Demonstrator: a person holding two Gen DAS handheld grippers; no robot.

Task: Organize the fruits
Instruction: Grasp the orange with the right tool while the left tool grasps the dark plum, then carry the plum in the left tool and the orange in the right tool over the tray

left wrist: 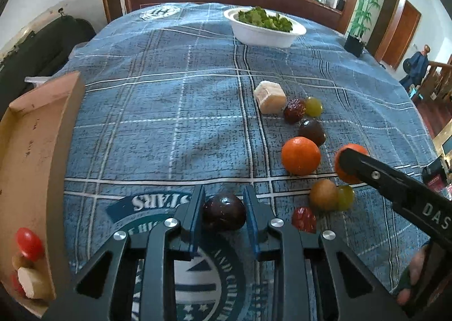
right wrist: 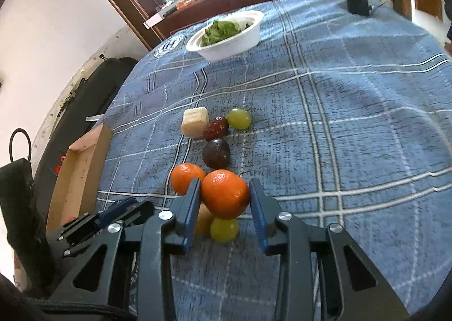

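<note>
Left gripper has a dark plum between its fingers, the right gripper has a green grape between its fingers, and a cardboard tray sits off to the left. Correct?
Not quite. The right gripper brackets an orange mandarin, not a grape; the right wrist view shows a green grape lying below it. The left gripper does have the dark plum between its fingers, and the cardboard tray sits left.

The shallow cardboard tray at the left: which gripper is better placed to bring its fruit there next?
Probably the left. Its fingers bracket the dark round plum, and the cardboard tray lies just beside it. The right gripper, around a round orange tangerine, is farther away.
</note>
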